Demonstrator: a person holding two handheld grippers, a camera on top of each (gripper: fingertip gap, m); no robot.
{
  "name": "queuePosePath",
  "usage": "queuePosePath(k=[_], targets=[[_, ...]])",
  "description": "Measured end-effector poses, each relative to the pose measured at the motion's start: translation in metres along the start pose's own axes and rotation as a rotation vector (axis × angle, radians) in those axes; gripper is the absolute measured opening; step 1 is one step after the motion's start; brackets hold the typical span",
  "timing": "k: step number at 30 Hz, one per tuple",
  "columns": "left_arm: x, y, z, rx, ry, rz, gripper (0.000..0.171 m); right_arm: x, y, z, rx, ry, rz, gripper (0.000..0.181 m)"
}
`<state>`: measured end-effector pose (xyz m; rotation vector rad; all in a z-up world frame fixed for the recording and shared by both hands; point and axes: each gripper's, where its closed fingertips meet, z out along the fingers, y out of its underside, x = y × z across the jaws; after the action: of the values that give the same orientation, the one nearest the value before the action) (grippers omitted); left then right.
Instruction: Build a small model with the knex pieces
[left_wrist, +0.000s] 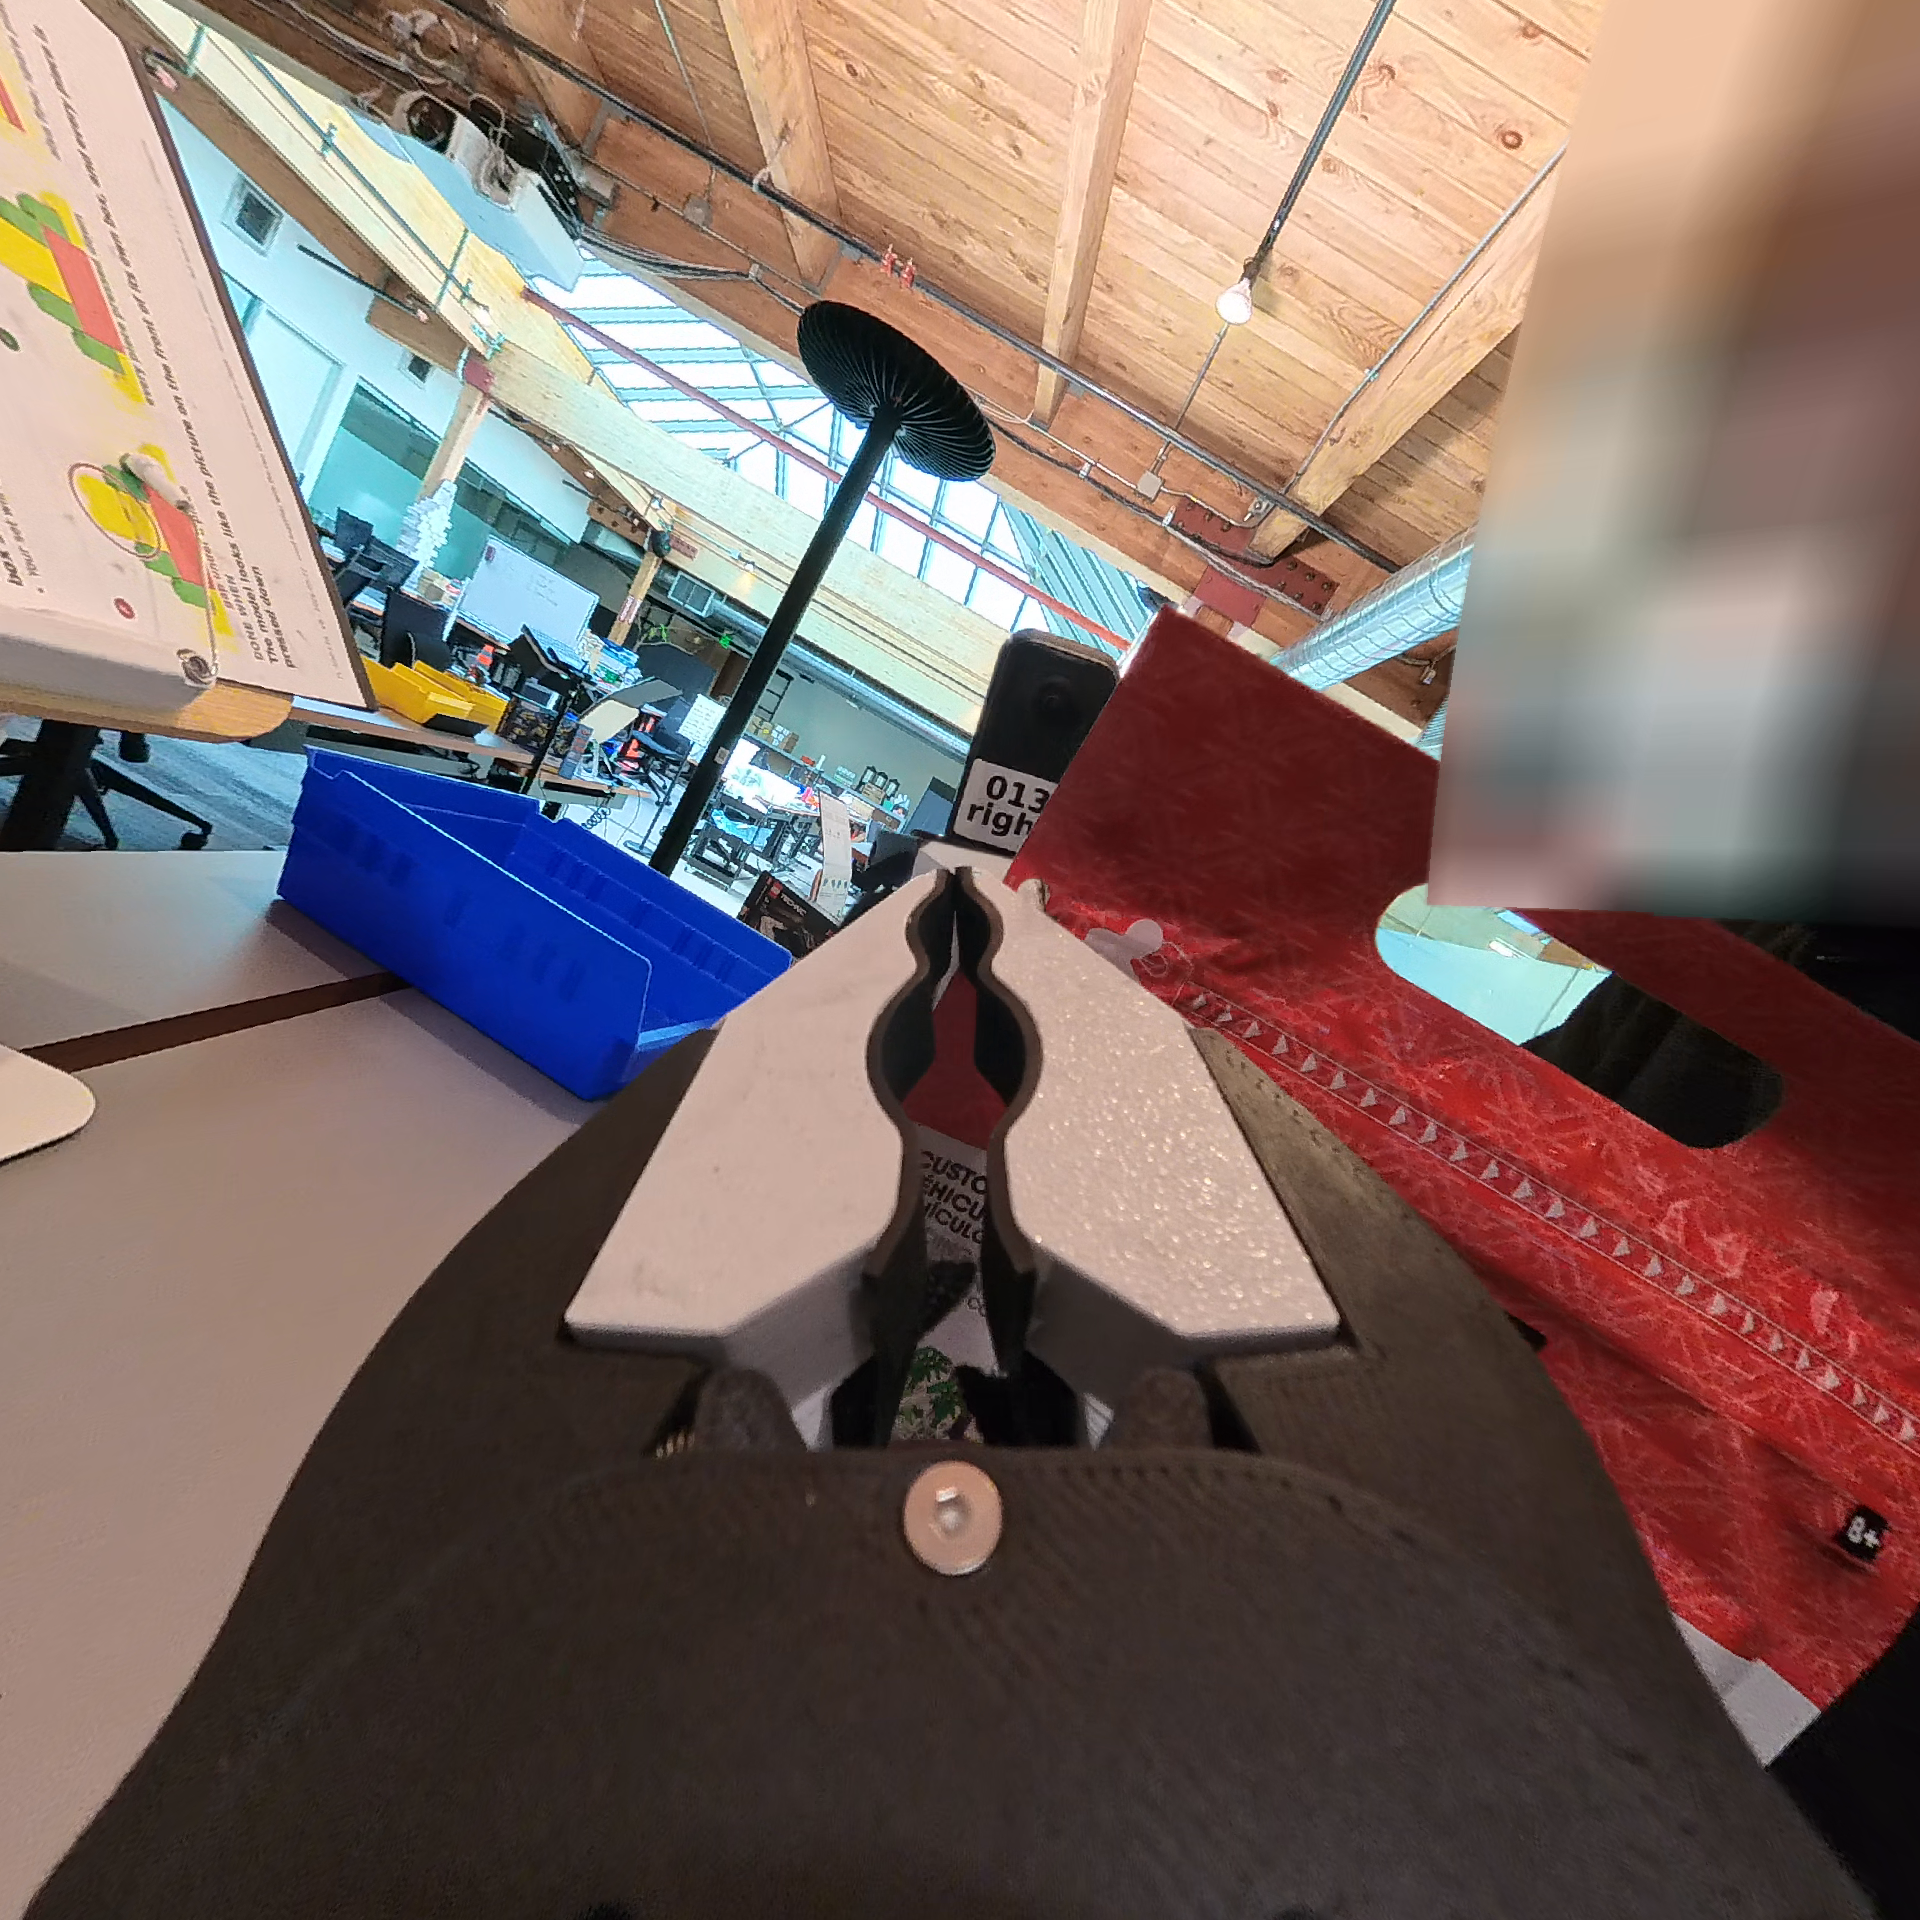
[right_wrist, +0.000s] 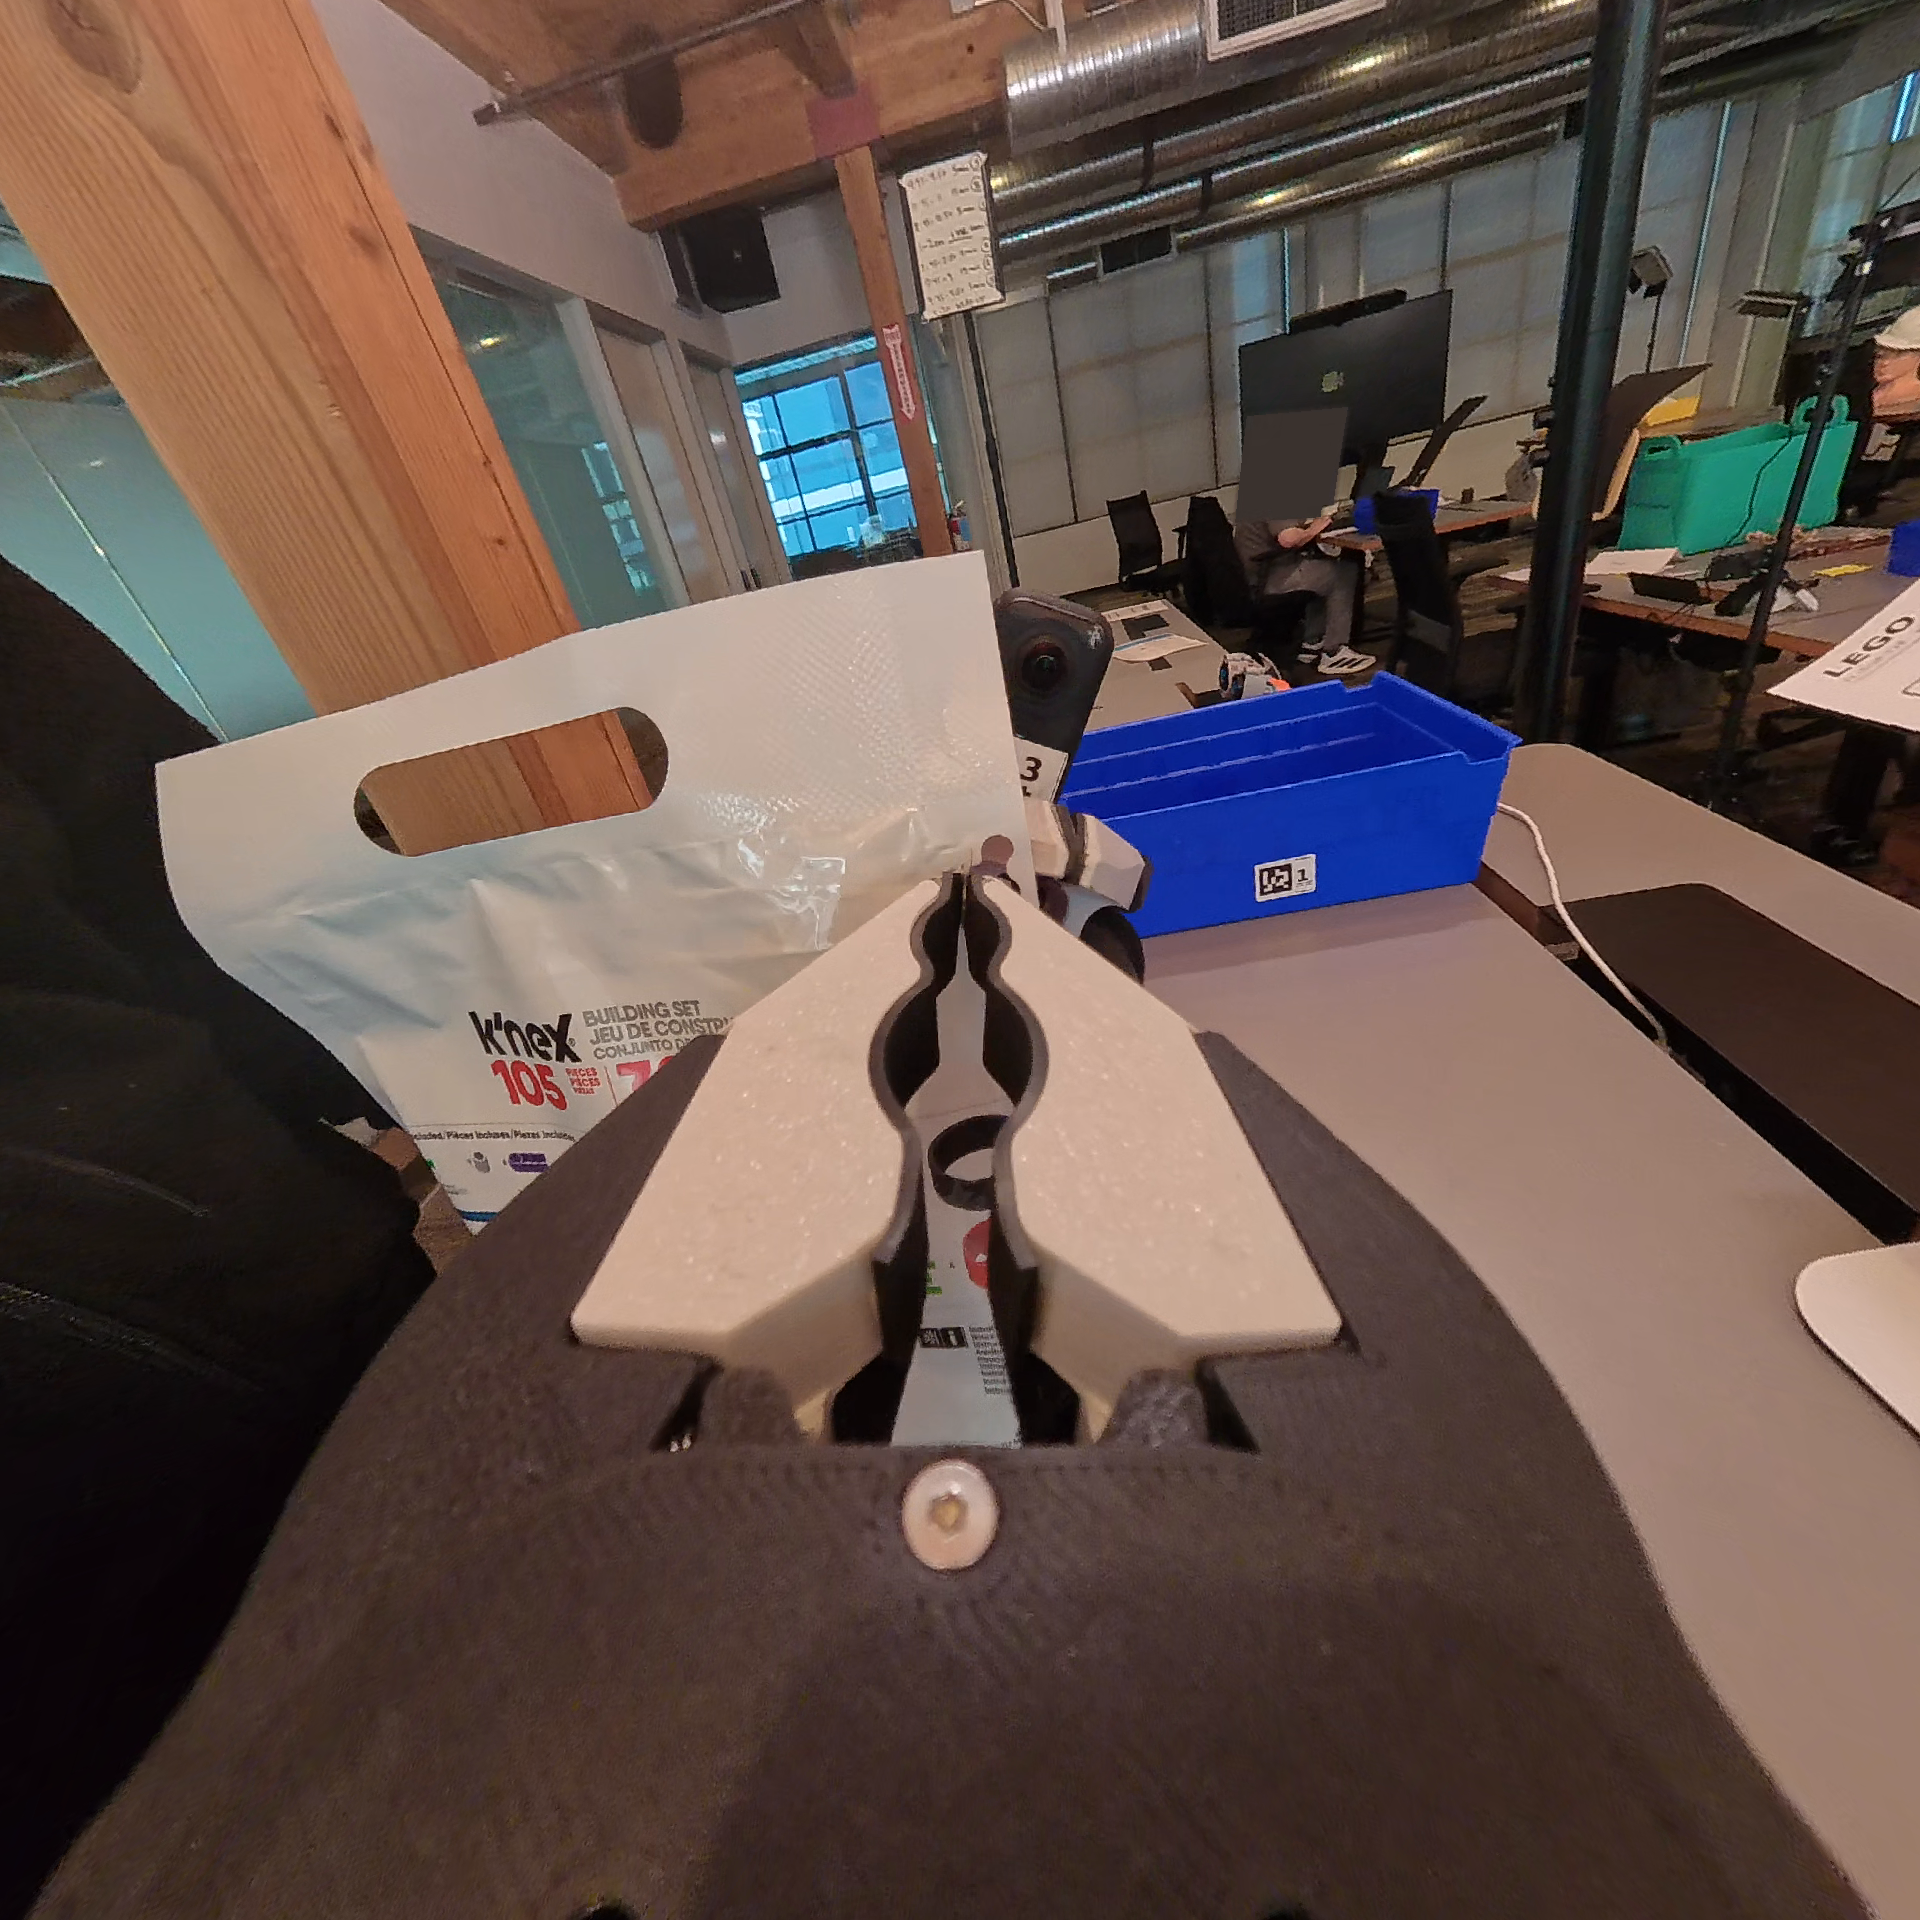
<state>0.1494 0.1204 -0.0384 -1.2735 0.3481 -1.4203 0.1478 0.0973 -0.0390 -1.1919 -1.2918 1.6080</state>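
A plastic bag with a handle cutout stands upright between my two grippers. It shows its red printed side (left_wrist: 1351, 935) in the left wrist view and its white printed side (right_wrist: 623, 810) in the right wrist view. My left gripper (left_wrist: 956, 885) is shut on the bag's upper side edge, and red film shows between its fingers. My right gripper (right_wrist: 966, 883) is shut on the same edge from the other side, next to a small notch, with white film between its pads. The left gripper (right_wrist: 1096, 862) also shows just past the bag's edge in the right wrist view.
A blue bin (left_wrist: 499, 914) (right_wrist: 1299, 800) sits on the grey table (right_wrist: 1403, 1091) beyond the bag. A printed instruction sheet on a stand (left_wrist: 114, 416) is at the left. A white stand base (right_wrist: 1870, 1330) and a dark mat (right_wrist: 1766, 987) lie at the right. A person's dark sleeve (right_wrist: 125, 1143) is close. My left and right fingertips are right by each other. Both grippers' tips are roughly 35 centimeters from the white stand base (right_wrist: 1870, 1330).
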Motion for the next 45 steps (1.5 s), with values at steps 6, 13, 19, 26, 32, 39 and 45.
queuePosePath(k=[6,13,19,26,32,39,45], targets=[[0.010,-0.012,-0.011,-0.010,0.054,0.023,0.004,0.000,0.000,-0.002,-0.006,0.002,-0.001,0.000],[0.018,-0.004,-0.002,-0.210,0.139,0.120,0.020,-0.004,0.001,-0.006,0.008,-0.071,0.029,0.000],[0.027,0.007,0.008,-0.292,0.266,0.108,0.013,-0.009,0.001,-0.012,0.014,-0.145,0.049,0.000],[0.022,0.018,0.011,-0.314,0.311,0.060,0.012,-0.013,0.001,-0.018,0.043,-0.201,0.079,0.000],[0.025,0.019,0.015,-0.306,0.345,0.053,0.003,-0.016,0.001,-0.020,0.022,-0.231,0.082,0.000],[0.017,0.020,0.020,-0.301,0.248,0.130,0.002,-0.009,0.001,-0.023,0.021,-0.185,0.070,0.000],[0.011,0.016,0.022,-0.274,0.145,0.185,0.002,-0.003,-0.001,-0.022,0.030,-0.094,0.045,0.000]])
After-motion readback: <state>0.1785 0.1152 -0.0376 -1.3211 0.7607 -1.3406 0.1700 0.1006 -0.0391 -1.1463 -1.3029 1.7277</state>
